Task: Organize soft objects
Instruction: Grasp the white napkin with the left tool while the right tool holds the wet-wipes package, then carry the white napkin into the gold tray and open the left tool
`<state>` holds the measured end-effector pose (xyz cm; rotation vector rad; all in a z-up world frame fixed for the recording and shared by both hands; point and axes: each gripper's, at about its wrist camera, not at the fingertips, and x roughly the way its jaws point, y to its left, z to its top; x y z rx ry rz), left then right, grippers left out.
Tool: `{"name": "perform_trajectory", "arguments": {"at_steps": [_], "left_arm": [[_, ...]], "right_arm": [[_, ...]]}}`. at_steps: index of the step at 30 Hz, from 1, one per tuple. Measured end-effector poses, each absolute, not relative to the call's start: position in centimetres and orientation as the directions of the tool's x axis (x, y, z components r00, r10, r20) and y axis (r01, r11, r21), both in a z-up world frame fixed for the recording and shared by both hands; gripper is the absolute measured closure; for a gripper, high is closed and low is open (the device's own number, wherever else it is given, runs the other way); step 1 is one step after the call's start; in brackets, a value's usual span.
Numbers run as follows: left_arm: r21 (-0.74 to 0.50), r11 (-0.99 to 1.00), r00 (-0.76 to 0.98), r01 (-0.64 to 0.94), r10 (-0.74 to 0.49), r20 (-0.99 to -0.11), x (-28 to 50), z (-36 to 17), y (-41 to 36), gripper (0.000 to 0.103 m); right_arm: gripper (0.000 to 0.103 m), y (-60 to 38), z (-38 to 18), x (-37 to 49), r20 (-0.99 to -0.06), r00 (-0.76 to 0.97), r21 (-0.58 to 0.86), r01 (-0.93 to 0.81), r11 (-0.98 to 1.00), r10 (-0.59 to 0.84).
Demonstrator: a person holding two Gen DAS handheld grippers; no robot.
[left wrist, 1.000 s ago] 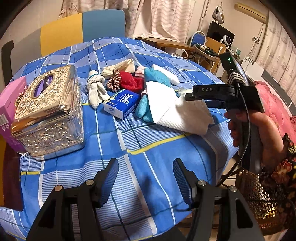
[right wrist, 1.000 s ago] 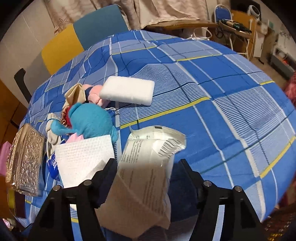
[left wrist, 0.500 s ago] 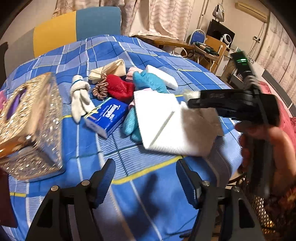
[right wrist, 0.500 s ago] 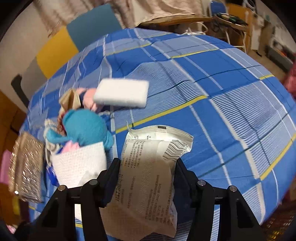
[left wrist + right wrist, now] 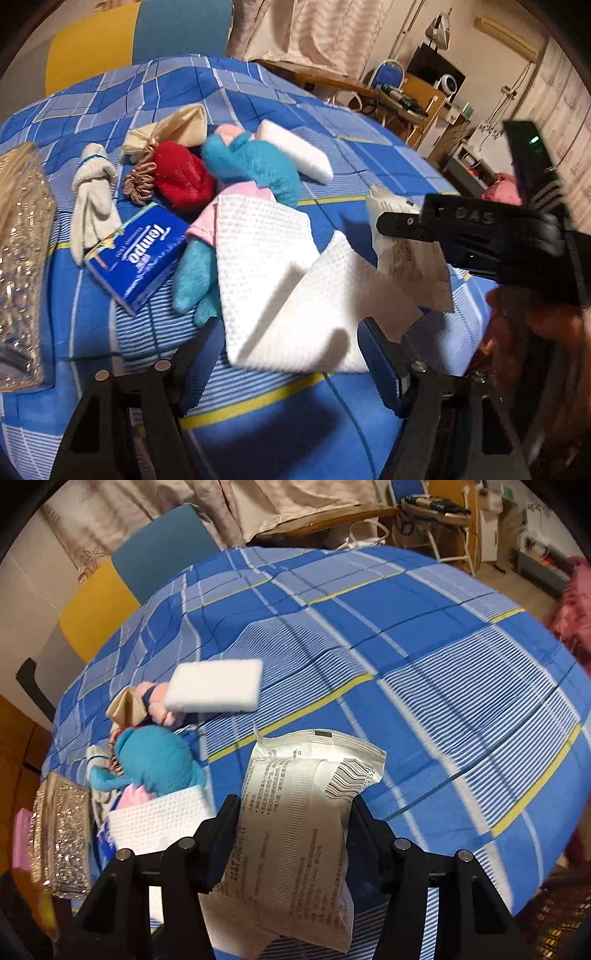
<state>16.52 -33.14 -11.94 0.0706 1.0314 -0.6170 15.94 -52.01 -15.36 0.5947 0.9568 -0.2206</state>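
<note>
soft objects: loose pile on blue plaid tablecloth (image 5: 258, 417), ahead-left of both grippers
left gripper (image 5: 291, 354): jaws wide, just been opening; white waffle cloth (image 5: 280, 280) lies between/ahead of fingers, pads not pressing it
right gripper (image 5: 291, 830): clamped on white printed packet (image 5: 299, 834), barcode side up; jaws just been closing on it
packet: held off the cloth, contents can't tell (sealed, opaque)
pile: blue plush (image 5: 255, 166) w/ pink shirt, partly under waffle cloth; red plush (image 5: 181, 177) touching scrunchie (image 5: 138, 181); white glove (image 5: 92, 195); beige cloth (image 5: 173, 125); white sponge (image 5: 216, 690) beyond blue plush
Tempo tissue pack (image 5: 138, 254): closed, just left of plush
gold tissue box (image 5: 61, 834): far left edge, contents can't tell
</note>
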Motion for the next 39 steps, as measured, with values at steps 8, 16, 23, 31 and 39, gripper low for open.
{"name": "perform_trajectory", "arguments": {"at_steps": [8,16,23,31,39], "left_arm": [[-0.197,0.839,0.355,0.507,-0.412,-0.840,16.6,-13.0,-31.9,0.089],[-0.263,0.825,0.391,0.500,-0.486,-0.781,14.7,-11.1,-26.3,0.097],[-0.312,0.827,0.439,0.468,-0.524,-0.730,13.1,-8.9,-21.7,0.098],[-0.347,0.825,0.493,0.446,-0.549,-0.674,10.5,-6.7,-15.3,0.098],[-0.389,0.842,0.571,0.373,-0.539,-0.620,9.6,-4.2,-7.0,0.098]], "right_arm": [[0.044,-51.2,-15.4,16.2,-0.821,0.568,0.344,0.405,0.847,0.062],[0.044,-50.6,-15.5,16.4,-0.811,0.582,0.339,0.377,0.862,0.065],[0.044,-49.5,-15.7,15.9,-0.808,0.586,0.328,0.364,0.872,0.059],[0.044,-47.7,-15.3,15.2,-0.806,0.590,0.297,0.342,0.892,0.042],[0.044,-45.5,-14.1,13.0,-0.778,0.626,0.304,0.316,0.899,0.043]]}}
